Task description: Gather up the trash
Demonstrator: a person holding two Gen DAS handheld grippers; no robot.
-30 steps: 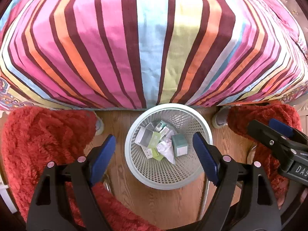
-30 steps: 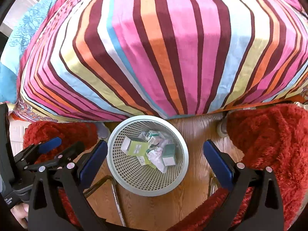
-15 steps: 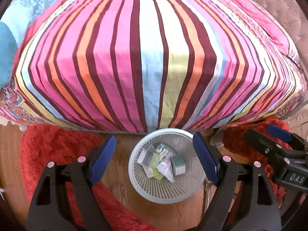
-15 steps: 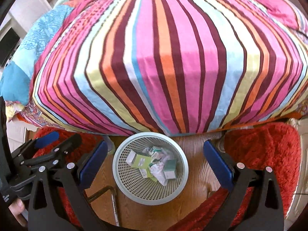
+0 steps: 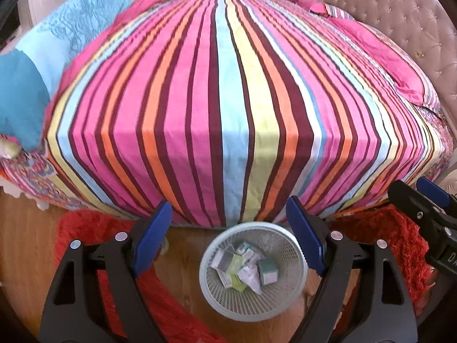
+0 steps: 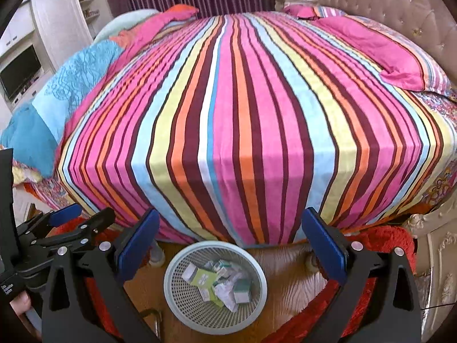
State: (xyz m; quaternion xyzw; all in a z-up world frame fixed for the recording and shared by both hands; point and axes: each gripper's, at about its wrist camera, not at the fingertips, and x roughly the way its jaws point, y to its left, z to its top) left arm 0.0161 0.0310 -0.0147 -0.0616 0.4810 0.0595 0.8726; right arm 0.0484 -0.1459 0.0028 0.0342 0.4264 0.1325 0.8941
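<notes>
A white mesh wastebasket [image 5: 285, 300] stands on the wood floor at the foot of the bed; it also shows in the right wrist view [image 6: 185, 308]. It holds several small boxes and crumpled paper [image 5: 245, 268] [image 6: 220, 283]. My left gripper [image 5: 228, 243] is open and empty, held high above the basket. My right gripper [image 6: 231, 248] is open and empty, also high above it. The right gripper shows at the right edge of the left wrist view [image 5: 425, 208], and the left gripper at the left edge of the right wrist view [image 6: 65, 225].
A bed with a striped cover [image 5: 228, 100] [image 6: 242, 114] fills the view ahead. Blue and pink bedding [image 6: 57, 94] lies at its left, a pink pillow [image 6: 380, 48] at the right by a tufted headboard [image 5: 400, 14]. Red shaggy rugs [image 5: 85, 228] [image 6: 385, 240] flank the basket.
Both grippers have risen and tilted up. The basket now looks smaller and lower in both views, and the whole bed top has come into view. Both stay open.
</notes>
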